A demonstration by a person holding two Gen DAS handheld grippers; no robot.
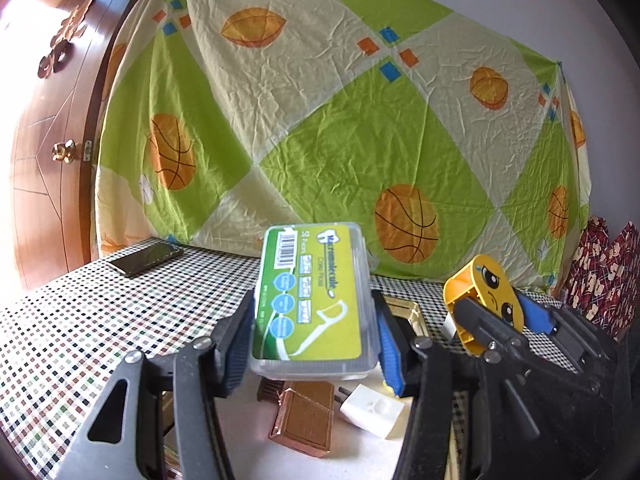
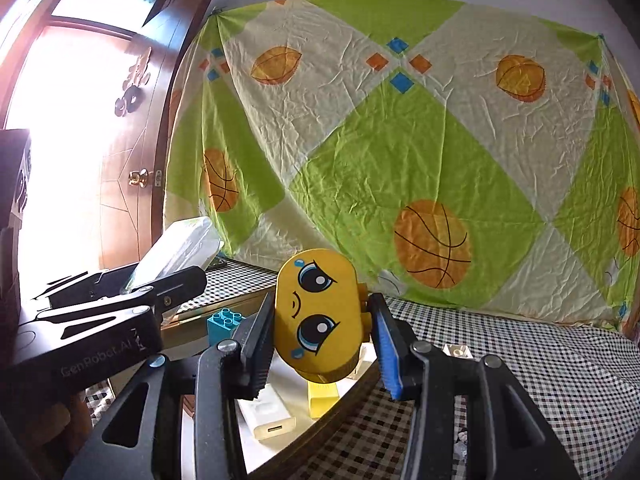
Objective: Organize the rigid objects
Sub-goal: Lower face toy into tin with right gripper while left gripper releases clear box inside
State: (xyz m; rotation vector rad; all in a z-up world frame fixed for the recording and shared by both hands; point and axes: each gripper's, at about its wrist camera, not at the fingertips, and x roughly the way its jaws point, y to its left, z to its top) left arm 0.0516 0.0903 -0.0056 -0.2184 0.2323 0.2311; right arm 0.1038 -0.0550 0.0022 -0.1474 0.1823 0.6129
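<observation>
My left gripper (image 1: pixel 314 332) is shut on a clear floss-pick box (image 1: pixel 312 296) with a green label, held above a gold-rimmed tray (image 1: pixel 412 312). On the tray below lie a copper-brown box (image 1: pixel 304 420) and a white plug adapter (image 1: pixel 372 410). My right gripper (image 2: pixel 322 344) is shut on a yellow toy block with a cartoon face (image 2: pixel 316 312), held above the same tray (image 2: pixel 224 308). It also shows in the left wrist view (image 1: pixel 486 304). The left gripper with the floss box (image 2: pixel 176 252) shows at the left of the right wrist view.
A checkered cloth (image 1: pixel 80 320) covers the table. A dark phone (image 1: pixel 146 260) lies at the far left. On the tray are a teal brick (image 2: pixel 226 322), a yellow brick (image 2: pixel 322 398) and a white charger (image 2: pixel 268 412). A basketball-print sheet (image 1: pixel 320 120) hangs behind.
</observation>
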